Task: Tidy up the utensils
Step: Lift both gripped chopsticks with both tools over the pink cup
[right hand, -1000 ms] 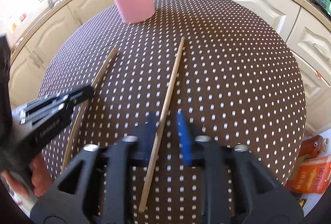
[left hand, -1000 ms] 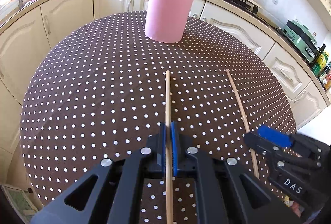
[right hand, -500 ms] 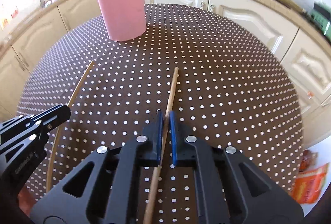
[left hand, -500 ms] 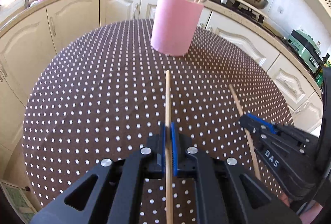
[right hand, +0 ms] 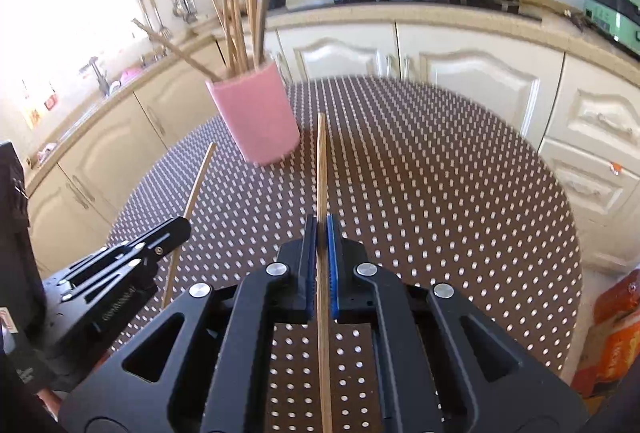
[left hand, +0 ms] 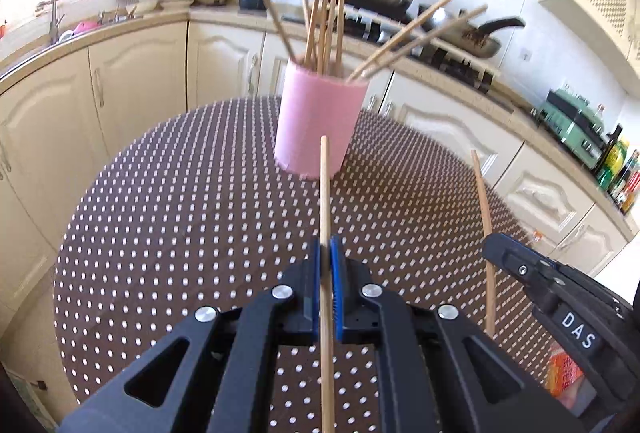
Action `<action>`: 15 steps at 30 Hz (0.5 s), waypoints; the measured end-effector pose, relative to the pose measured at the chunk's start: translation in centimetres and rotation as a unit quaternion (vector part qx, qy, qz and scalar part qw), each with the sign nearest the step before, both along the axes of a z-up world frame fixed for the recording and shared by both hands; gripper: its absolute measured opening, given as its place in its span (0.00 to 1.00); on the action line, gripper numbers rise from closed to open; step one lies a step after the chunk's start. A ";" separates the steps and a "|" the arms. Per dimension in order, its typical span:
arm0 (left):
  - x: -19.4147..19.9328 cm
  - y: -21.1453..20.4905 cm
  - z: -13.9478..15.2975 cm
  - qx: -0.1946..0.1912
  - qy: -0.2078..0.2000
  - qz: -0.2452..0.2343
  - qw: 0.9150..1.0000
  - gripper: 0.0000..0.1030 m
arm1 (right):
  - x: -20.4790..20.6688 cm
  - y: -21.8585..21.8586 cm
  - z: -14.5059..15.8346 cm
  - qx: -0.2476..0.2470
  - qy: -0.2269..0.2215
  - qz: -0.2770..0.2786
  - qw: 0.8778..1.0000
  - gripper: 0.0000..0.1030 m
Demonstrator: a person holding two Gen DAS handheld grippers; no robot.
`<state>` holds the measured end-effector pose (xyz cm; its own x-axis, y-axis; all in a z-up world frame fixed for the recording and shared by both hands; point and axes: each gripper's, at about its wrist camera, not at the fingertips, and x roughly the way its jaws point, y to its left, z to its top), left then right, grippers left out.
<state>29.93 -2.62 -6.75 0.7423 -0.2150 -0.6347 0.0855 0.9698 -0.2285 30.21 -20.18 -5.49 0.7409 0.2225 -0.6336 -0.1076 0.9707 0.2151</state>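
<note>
Left wrist view: left gripper (left hand: 329, 253) clamped on one wooden chopstick (left hand: 325, 193), raised over dotted tablecloth (left hand: 180, 225); pink holder (left hand: 320, 121) of chopsticks ahead. Right wrist view: right gripper (right hand: 320, 233) clamped on second chopstick (right hand: 321, 169), holder (right hand: 256, 113) front-left.

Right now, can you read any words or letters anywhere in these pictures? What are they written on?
"DAS": white letters on the side of the right hand-held gripper, seen in the left wrist view.
Pale lettering on the side of the left hand-held gripper, seen in the right wrist view: too blurred to read.
Labels on the bottles at the counter's end: too small to read.
Orange packet beside the table: print too blurred to read.
</note>
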 end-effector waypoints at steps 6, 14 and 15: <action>-0.9 1.0 3.3 -0.028 -0.074 0.007 0.997 0.06 | -0.9 1.2 3.3 0.008 -0.040 0.011 0.999 0.06; -1.9 1.4 6.2 -0.038 -0.153 0.020 0.987 0.06 | -0.6 1.8 5.4 0.014 -0.073 0.018 0.997 0.06; -1.8 1.5 6.5 -0.039 -0.157 0.020 0.987 0.06 | -0.6 2.0 5.8 0.014 -0.078 0.019 0.997 0.06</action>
<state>28.13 -1.17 -0.21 0.9089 -0.2198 -0.3543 0.1252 0.9544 -0.2708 29.59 -18.21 0.32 0.8204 0.2681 -0.5051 -0.1786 0.9592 0.2190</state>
